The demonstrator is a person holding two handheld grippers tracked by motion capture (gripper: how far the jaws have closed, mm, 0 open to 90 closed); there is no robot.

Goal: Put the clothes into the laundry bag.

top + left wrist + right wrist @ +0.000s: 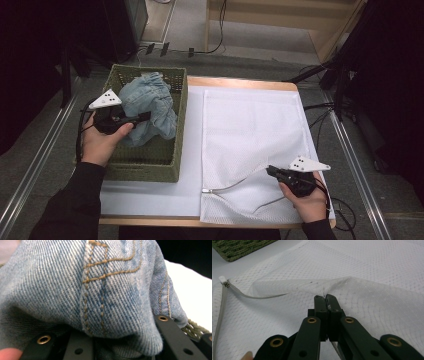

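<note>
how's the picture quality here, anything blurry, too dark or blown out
High view: soft overall, corners and floor edges fall into black, the white mesh bag runs bright but keeps its creases. Left gripper view: the denim garment sits so close that only the stitching at centre is sharp; edges blur. Right gripper view: the right tool is crisp, the green basket behind goes soft.

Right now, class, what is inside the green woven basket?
The green woven basket holds a crumpled light-blue denim garment, gripped by the left gripper. Part of the basket's woven floor shows in front; anything beneath the denim is covered.
</note>
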